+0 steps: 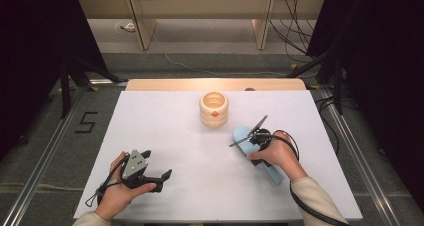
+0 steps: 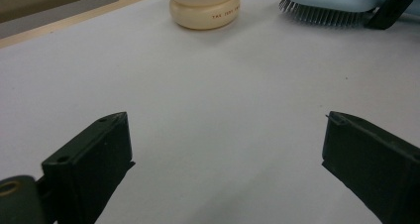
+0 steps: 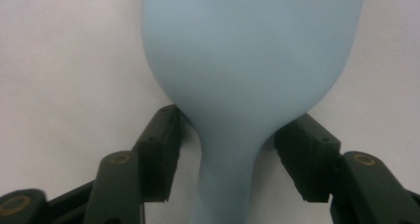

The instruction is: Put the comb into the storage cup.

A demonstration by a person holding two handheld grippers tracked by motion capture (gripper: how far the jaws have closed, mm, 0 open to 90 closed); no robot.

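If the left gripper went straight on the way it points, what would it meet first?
Bare table first. Farther along, its line seems to pass between the cream pot and the blue brush; depth is unclear, so which it would reach is uncertain. The left gripper is open.

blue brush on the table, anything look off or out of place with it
Nothing stands out. The blue brush lies flat on the white table, bristles down, its neck between the right tongs. The cream pot stands upright, nothing spilled.
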